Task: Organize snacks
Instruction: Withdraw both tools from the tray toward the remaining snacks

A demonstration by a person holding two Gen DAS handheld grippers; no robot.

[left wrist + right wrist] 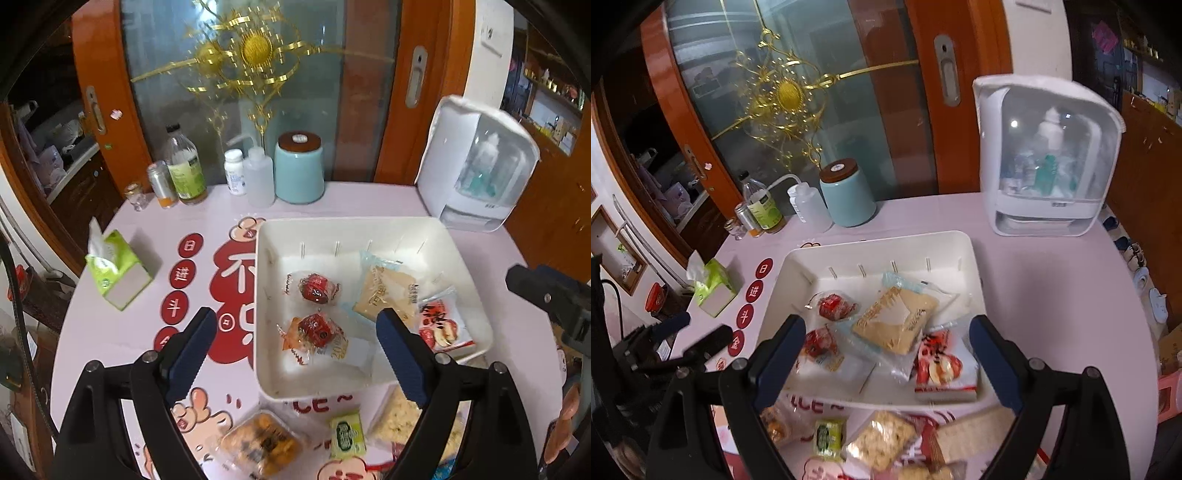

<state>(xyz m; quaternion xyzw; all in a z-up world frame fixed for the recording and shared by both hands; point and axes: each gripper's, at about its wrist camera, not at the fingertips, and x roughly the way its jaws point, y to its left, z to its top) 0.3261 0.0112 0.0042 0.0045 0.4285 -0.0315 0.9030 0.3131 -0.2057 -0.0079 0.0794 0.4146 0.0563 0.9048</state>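
Left wrist view shows the white tray (373, 225) on the pale round table (110, 332), and four snacks lie inside it: two red wrapped candies (317, 288), one beige biscuit pack (384, 291) and one red-and-white packet (441, 325) in the near right corner. The left gripper (295, 350) hangs above the near left part of the tray with its jaws wide apart and nothing between them. Outside the near rim lie a clear pack of brown pastry (258, 439), a small green packet (345, 435) and a pack of pale crackers (399, 417).

From the right wrist view, the right gripper (886, 354) is also spread open and empty, above the near edge of the tray (882, 240). The biscuit pack (897, 321) lies tilted, partly over its neighbours. The table to the right of the tray (1052, 295) is bare up to its round edge. A green tissue box (714, 290) stands to the left, a blue jar (847, 195) and a white appliance (1049, 158) at the back, well apart from the tray.
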